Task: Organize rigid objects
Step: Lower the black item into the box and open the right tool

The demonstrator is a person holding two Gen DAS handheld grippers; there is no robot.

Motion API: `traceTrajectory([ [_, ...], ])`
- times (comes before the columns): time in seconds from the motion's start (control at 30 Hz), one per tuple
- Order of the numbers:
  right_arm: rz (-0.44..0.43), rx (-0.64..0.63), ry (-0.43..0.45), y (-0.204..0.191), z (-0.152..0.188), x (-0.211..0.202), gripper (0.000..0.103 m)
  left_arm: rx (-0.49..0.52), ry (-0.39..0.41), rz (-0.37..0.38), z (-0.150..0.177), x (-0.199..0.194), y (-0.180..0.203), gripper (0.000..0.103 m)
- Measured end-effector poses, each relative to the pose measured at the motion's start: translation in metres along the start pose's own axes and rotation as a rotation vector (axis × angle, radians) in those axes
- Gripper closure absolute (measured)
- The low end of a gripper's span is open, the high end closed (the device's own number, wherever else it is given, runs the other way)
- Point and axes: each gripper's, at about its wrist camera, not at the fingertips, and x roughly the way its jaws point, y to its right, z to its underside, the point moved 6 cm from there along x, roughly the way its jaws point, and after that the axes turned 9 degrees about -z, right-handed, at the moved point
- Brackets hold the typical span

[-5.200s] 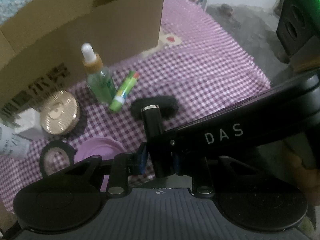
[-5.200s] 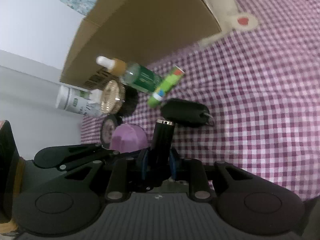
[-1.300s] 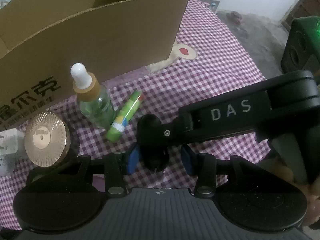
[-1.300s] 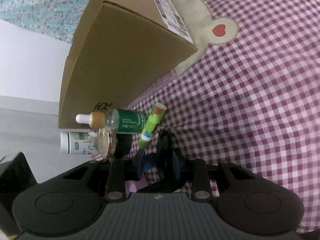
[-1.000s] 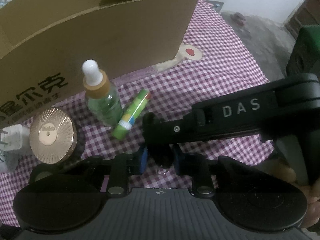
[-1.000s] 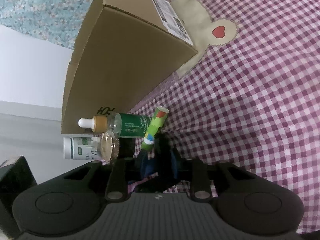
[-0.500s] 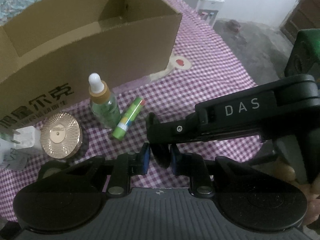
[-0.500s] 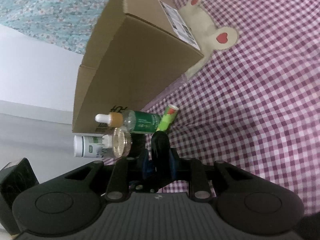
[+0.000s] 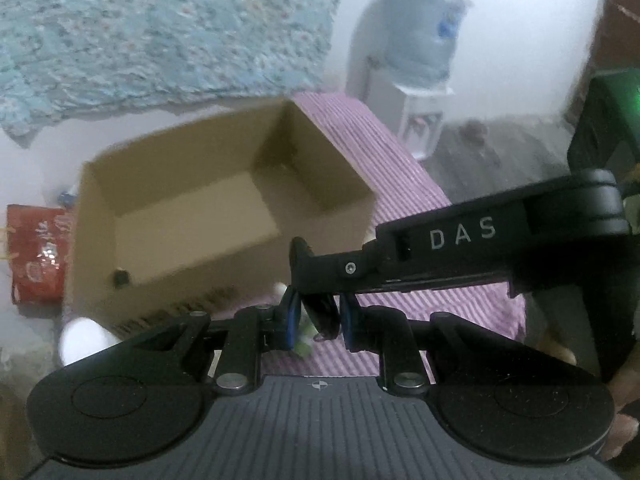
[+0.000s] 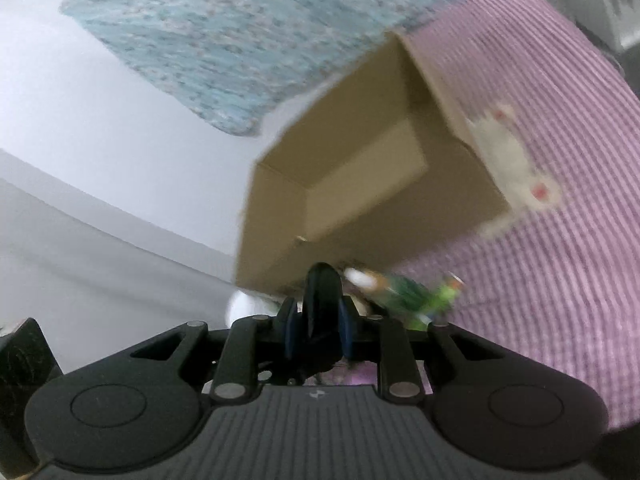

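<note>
A small black case (image 9: 320, 312) (image 10: 322, 296) hangs in the air above the purple checked cloth (image 9: 404, 184), in front of the open cardboard box (image 9: 192, 208) (image 10: 360, 184). My left gripper (image 9: 317, 320) is shut on it between its blue pads. My right gripper (image 10: 318, 332) is shut on the same case; in the left wrist view the right gripper (image 9: 304, 264) reaches in from the right. A small dark item (image 9: 120, 278) lies in the box's near corner. The green dropper bottle (image 10: 396, 292) and green tube (image 10: 446, 292) lie blurred on the cloth below.
A white bottle (image 9: 80, 340) (image 10: 240, 308) sits by the box's near left corner. Off the table are a red packet (image 9: 32, 252) at the left and a water dispenser (image 9: 416, 48) at the back right. A patterned blue cloth (image 10: 240, 32) hangs behind.
Both grippers have risen together with the black case, lifting it off the cloth. The box's open inside has come into view and the items on the cloth have dropped low in both views.
</note>
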Motion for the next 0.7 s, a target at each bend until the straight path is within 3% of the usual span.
traceTrajectory([
  [0.17, -0.033, -0.053, -0.028, -0.036, -0.032, 0.038, 0.079, -0.067, 0.012, -0.043, -0.029, 0.004, -0.045, 0.083],
  [0.27, -0.042, -0.053, -0.079, -0.039, -0.060, 0.075, 0.079, -0.117, -0.039, -0.063, -0.047, 0.024, -0.074, 0.083],
  [0.5, -0.004, 0.005, -0.186, -0.018, -0.119, 0.170, 0.079, -0.193, -0.167, -0.136, -0.077, 0.084, -0.130, 0.083],
  [0.7, -0.002, 0.138, -0.225, 0.012, -0.139, 0.234, 0.079, -0.201, -0.231, -0.255, -0.075, 0.122, -0.155, 0.081],
])
